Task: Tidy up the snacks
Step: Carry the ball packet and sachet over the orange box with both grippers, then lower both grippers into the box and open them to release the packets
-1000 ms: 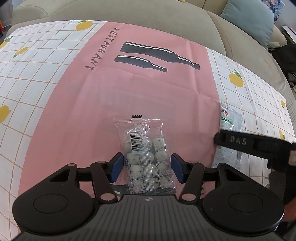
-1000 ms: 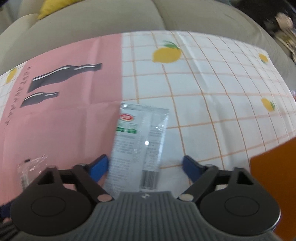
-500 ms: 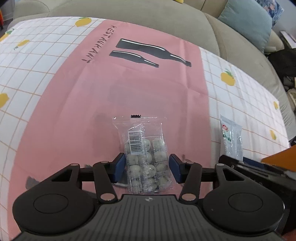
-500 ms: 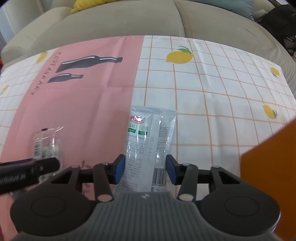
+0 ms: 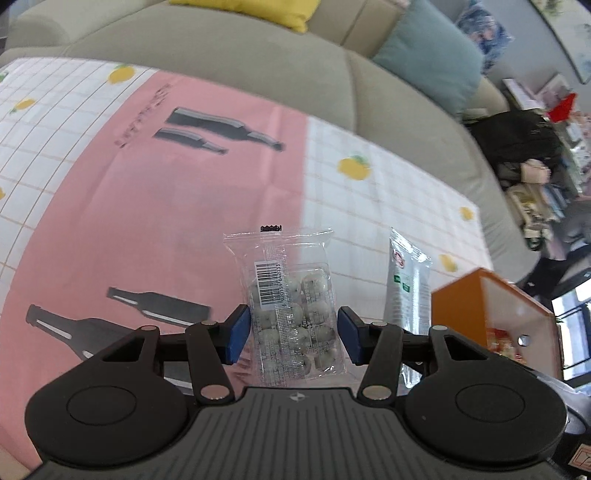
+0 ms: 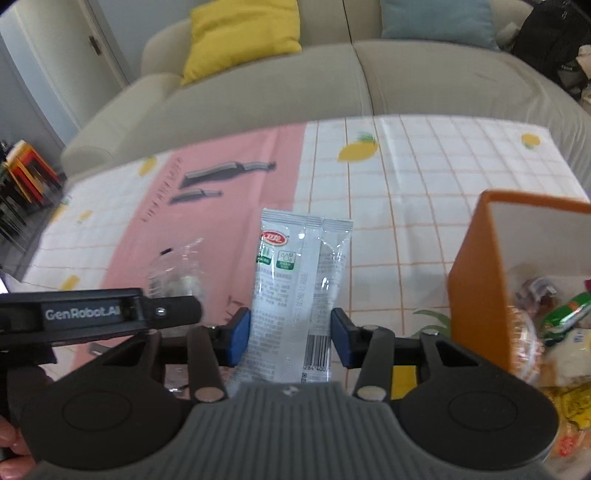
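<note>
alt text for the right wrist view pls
The right gripper holds a silvery white snack sachet upright above a pink and lemon-print tablecloth. An orange box of snacks is at right, a sofa behind.

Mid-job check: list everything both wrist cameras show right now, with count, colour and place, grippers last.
Clear packet of pale round sweets: 1, see-through, between the left gripper's pads.
Sachet: 1, silvery white with red and green print, between the right gripper's pads.
Box: 1, orange outside, white inside, at the right, holding mixed snack packets.
Tablecloth: 1, pink middle with black bottle prints, white checked sides with lemons.
Sofa: 1, beige, behind the cloth.
Cushions: yellow, light blue, patterned blue, on the sofa.
Left gripper: black, blue pads, closed on the sweets.
Right gripper: black, blue pads, closed on the sachet.
</note>
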A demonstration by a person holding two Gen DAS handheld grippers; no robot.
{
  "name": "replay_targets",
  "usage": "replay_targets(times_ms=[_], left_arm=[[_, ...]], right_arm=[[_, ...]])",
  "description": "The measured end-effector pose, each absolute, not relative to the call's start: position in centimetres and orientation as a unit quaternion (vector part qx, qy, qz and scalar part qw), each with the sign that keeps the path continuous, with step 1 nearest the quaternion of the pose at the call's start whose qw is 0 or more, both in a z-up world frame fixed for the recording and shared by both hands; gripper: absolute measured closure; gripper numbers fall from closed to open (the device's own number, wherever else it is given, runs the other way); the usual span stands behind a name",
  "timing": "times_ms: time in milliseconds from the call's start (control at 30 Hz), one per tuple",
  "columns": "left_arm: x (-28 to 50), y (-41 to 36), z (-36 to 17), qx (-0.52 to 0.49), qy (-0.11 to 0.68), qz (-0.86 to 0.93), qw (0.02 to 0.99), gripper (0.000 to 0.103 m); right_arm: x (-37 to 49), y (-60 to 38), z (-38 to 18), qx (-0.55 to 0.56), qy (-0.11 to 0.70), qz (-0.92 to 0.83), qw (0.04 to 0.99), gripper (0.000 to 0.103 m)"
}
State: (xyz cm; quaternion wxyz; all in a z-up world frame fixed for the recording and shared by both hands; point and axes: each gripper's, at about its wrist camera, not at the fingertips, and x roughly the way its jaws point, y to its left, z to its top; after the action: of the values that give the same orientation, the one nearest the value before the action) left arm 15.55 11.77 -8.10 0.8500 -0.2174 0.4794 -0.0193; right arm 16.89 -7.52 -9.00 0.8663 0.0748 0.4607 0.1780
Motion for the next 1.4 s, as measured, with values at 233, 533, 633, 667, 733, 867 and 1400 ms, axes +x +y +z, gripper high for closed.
replay_targets(times_ms=[233,533,633,667,733,867,1400], left_arm=[[14.7,7.5,-4.3,-0.213,0.458,-0.071,0.86,0.044],[14.5,0.0,-1.7,-0.179,0.455,-0.147,0.86,0.044],[14.8,-2.7,-1.3,-0.167,0.459,-0.176,0.855,0.044],[15.0,-3.7,-1.3,-0.163,0.461,-0.185,0.853,0.044],[15.3,-5.6,-1.4,-0.151,0.467,-0.203,0.847,0.044],[15.8,-8.6,-2.2,-0.127,0.486,-0.23,0.834,0.044],[18.5,-17.2,-8.8,-0.032,0.557,-0.273,0.784,0.044]], right_arm=[[14.7,-12.7,-4.9,0.089,0.428,0.172,0.883,0.057],[12.5,-21.4,-2.3,0.066,0.411,0.121,0.901,0.057],[12.0,-24.1,-2.1,0.053,0.409,0.098,0.906,0.057],[11.9,-24.9,-2.1,0.049,0.41,0.091,0.906,0.057],[11.7,-26.5,-2.2,0.04,0.414,0.078,0.906,0.057],[12.0,-29.6,-2.9,0.027,0.432,0.053,0.9,0.057],[15.7,-32.8,-8.9,-0.11,0.509,0.017,0.854,0.057]])
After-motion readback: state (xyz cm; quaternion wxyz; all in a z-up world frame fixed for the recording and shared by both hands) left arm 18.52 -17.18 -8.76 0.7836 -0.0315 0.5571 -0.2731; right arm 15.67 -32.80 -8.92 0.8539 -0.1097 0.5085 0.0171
